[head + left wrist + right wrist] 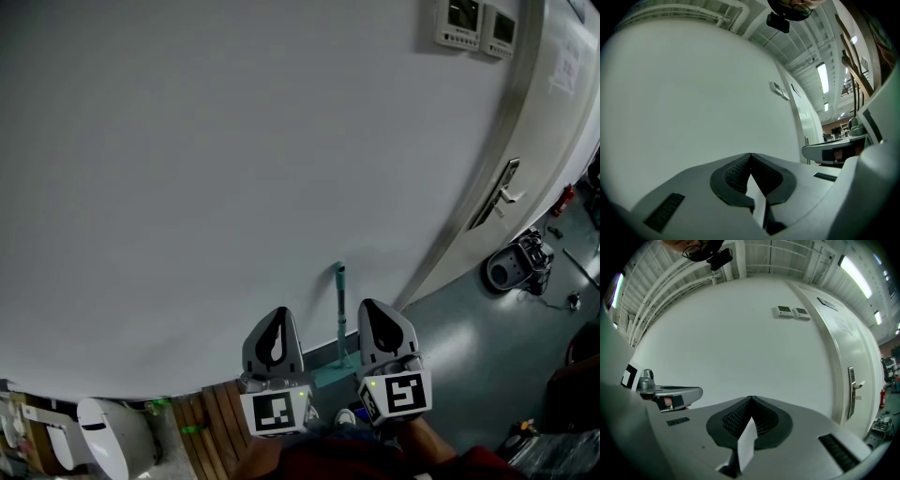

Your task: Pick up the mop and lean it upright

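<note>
Only head view shows mop (pixel 341 319); gripper views show wall (pixel 693 93).

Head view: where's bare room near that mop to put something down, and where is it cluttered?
Bare grey floor lies between the right gripper and the round machine by the door. The white wall left of the mop is bare too. Crowded: wooden slats and a white object at lower left.

From here I'm counting two claws, left claw (pixel 278 314) and right claw (pixel 373 307), one mop (pixel 340 309), two wall panels (pixel 459 23) (pixel 498 31), one door (pixel 553 112), one door handle (pixel 506 192).
</note>
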Available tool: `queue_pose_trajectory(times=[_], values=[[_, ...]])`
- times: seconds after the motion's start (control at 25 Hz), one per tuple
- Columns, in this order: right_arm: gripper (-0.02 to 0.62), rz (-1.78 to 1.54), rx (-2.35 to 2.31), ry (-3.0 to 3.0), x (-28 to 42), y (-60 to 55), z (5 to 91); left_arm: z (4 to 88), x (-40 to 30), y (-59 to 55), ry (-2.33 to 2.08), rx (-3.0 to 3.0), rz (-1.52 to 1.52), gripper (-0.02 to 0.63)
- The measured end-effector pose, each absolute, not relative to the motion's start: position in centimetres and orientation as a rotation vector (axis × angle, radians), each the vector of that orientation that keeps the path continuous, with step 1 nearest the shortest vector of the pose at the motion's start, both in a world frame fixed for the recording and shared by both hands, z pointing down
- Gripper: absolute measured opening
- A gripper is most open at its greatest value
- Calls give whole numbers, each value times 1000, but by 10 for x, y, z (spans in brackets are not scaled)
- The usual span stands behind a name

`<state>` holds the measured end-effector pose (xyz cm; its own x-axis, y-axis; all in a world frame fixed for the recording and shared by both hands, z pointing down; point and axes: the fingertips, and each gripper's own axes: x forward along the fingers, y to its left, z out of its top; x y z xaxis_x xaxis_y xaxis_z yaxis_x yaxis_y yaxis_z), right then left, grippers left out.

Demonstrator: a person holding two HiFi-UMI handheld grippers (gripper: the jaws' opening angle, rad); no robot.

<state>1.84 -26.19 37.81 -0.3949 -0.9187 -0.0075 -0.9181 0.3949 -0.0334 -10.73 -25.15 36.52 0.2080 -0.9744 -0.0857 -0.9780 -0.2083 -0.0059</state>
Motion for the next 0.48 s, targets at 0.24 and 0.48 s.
queue_pose_trajectory(times=[0.24,0.48], values=[[17,-62,-1721,2611,19,-263,384,368,-108,-251,1948,-2402,99,14],[17,-52,-1746,2598,23,-262,385,370,-107,-251,1947,-2406,98,14]])
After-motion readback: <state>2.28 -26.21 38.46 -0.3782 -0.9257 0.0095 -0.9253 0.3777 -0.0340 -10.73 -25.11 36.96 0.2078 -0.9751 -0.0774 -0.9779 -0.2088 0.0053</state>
